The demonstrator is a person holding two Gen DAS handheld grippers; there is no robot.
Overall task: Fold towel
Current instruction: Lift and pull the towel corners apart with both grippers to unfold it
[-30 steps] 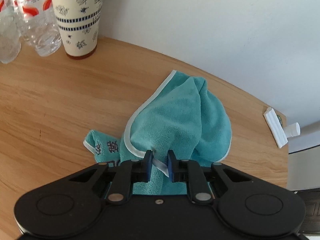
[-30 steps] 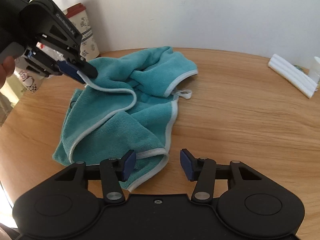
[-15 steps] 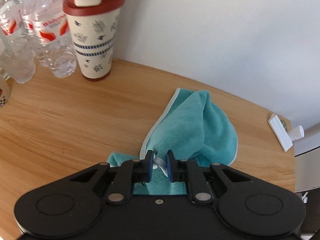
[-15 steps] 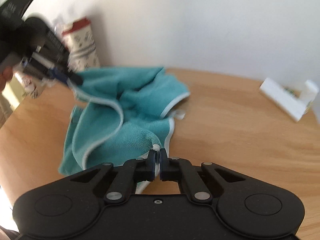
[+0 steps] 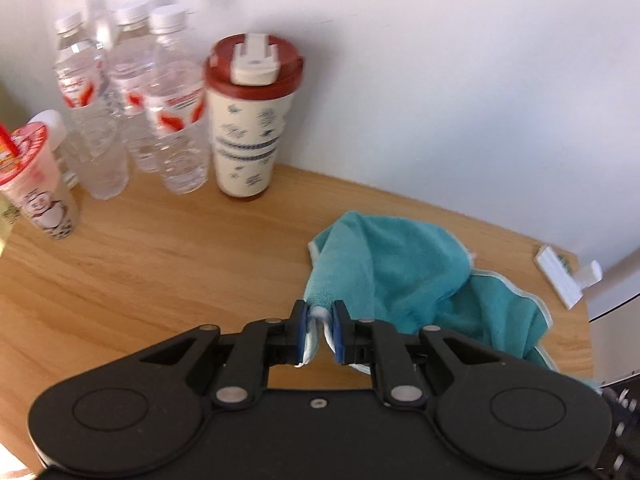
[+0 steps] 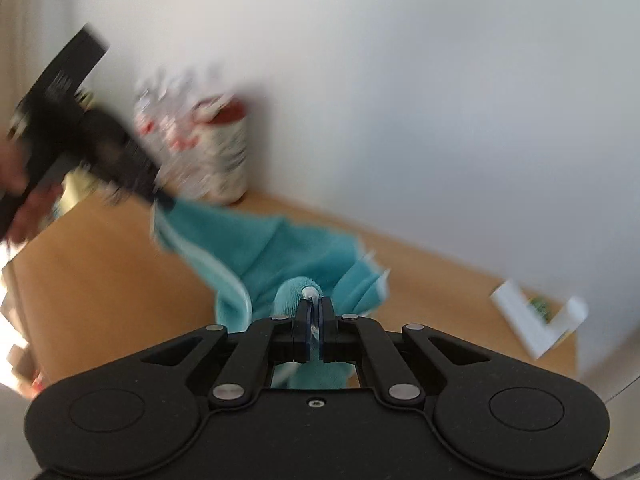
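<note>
Towel (image 5: 404, 268) lifted off table (image 5: 140, 264), bunched, sagging between grippers. Left gripper (image 5: 320, 330) pinched narrow on white hem; right gripper (image 6: 314, 318) clamped tight on another hemmed edge. Soft, light, limp; likely best held at hemmed corners.

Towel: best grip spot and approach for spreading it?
Grip the white-piped hem at a corner, coming in edge-on from the table's near side. The towel is limp and bunched; only the trim gives a thin, traceable edge. Both the left claw and right claw already pinch it there.
</note>
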